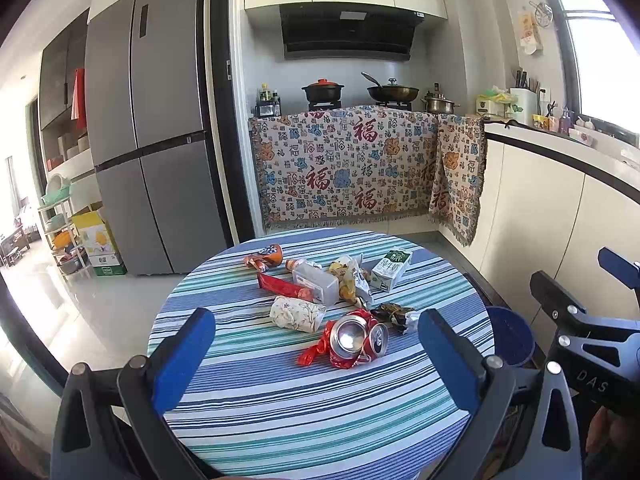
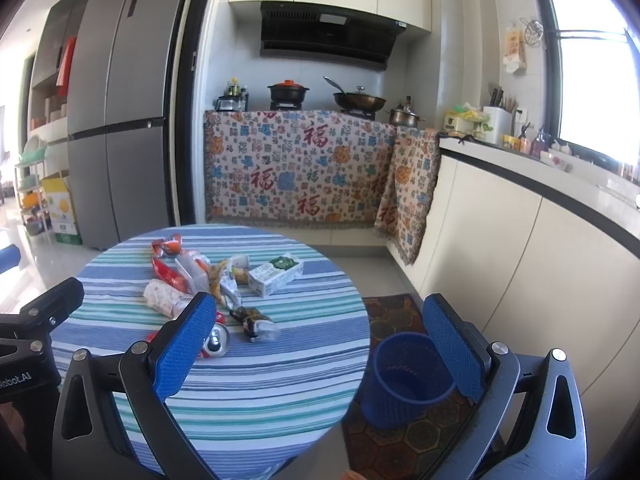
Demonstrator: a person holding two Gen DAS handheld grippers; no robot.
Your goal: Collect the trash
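Trash lies in the middle of a round striped table [image 1: 280, 420]: a crushed red can [image 1: 354, 338], a white paper cup on its side [image 1: 297, 313], a clear plastic bottle [image 1: 314, 280], a red wrapper [image 1: 282, 286], a milk carton [image 1: 391, 269], crumpled wrappers [image 1: 394, 316]. My left gripper [image 1: 316, 360] is open and empty, above the table's near side, short of the can. My right gripper [image 2: 320, 344] is open and empty, over the table's right edge. A blue bin [image 2: 408, 380] stands on the floor by the table, below the right fingers.
A patterned mat [image 2: 400, 432] lies under the bin. White counter cabinets [image 2: 540, 260] run along the right. A stove with pots behind a patterned cloth [image 1: 348, 164] is at the back, and a grey fridge [image 1: 152, 132] at the left.
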